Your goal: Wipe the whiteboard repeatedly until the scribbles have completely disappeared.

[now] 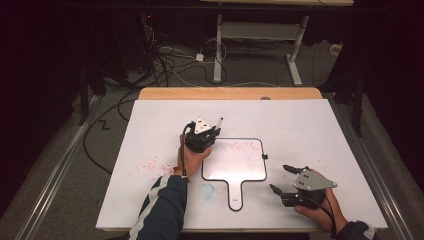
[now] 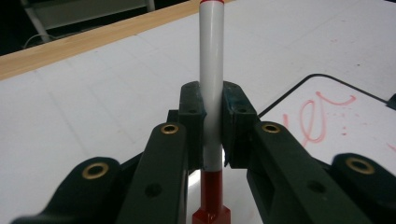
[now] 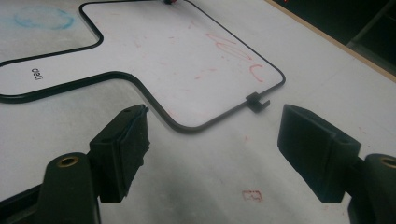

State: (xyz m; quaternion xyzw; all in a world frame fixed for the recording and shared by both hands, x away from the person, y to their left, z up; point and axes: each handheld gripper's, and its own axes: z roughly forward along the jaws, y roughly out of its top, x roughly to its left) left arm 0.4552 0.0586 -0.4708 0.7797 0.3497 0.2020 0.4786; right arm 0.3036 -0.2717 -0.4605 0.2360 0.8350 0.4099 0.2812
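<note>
A small white handheld whiteboard [image 1: 235,162] with a black rim lies mid-table, handle toward the person, red scribbles [image 1: 243,146] near its top. My left gripper [image 1: 210,131] hovers at the board's upper left corner, shut on a white marker [image 2: 211,70] with a red end [image 2: 212,198], which stands upright between the pads. The marker's far end [image 1: 220,120] sticks out past the jaws. My right gripper [image 1: 281,178] rests open just right of the board's handle, nothing between its pads [image 3: 128,140]. The board's rim [image 3: 187,128] and a small black clip [image 3: 256,101] lie ahead of it.
The white table cover [image 1: 310,125] carries red smears [image 1: 150,165] at the left and a blue smudge [image 1: 207,190] beside the handle. A wooden table edge [image 1: 230,93] runs along the back. Cables and a desk frame [image 1: 260,35] stand on the floor beyond.
</note>
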